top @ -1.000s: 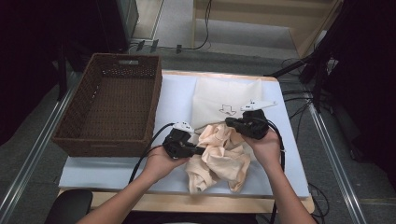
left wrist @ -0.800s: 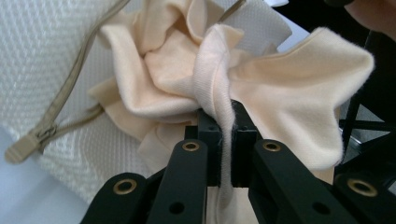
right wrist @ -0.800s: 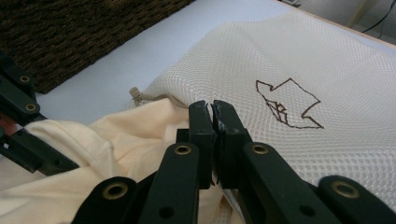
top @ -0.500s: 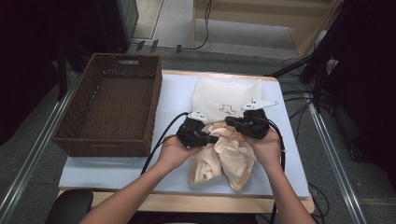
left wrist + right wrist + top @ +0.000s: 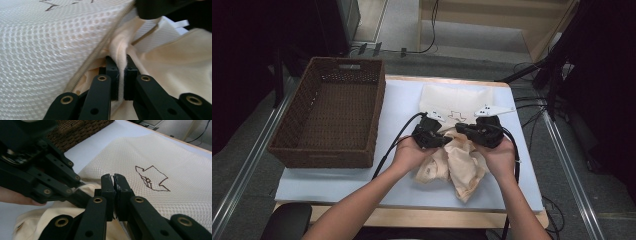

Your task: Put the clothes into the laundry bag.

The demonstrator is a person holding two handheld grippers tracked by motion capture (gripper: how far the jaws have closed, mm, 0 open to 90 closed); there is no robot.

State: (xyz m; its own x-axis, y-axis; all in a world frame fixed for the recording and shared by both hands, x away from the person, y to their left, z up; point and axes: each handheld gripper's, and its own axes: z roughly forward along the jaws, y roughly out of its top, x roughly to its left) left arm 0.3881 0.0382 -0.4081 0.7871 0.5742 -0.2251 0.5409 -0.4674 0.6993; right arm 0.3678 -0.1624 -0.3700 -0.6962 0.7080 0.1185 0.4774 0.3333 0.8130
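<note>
A cream mesh bag [image 5: 452, 100] with a stitched outline drawing [image 5: 151, 178] lies flat at the back of the table. A peach garment [image 5: 462, 167] lies crumpled at its near edge. My left gripper [image 5: 446, 141] is shut on a fold of that garment [image 5: 121, 48], right by the bag's zipper edge [image 5: 98, 56]. My right gripper [image 5: 461, 129] faces it from the right, shut on the mesh bag's edge [image 5: 114, 178]. The two grippers' tips nearly touch. In the right gripper view the left gripper [image 5: 75, 192] comes in from the left over the garment [image 5: 47, 222].
A brown wicker basket [image 5: 287, 130] stands empty on the left of the pale blue mat [image 5: 337, 180]. Cables [image 5: 387, 150] trail from both grippers across the mat. Beyond the table's far edge are floor cables and dark stands.
My left gripper has moved right and away from the person, carrying the garment fold up to the bag's edge. The right gripper has stayed nearly still.
</note>
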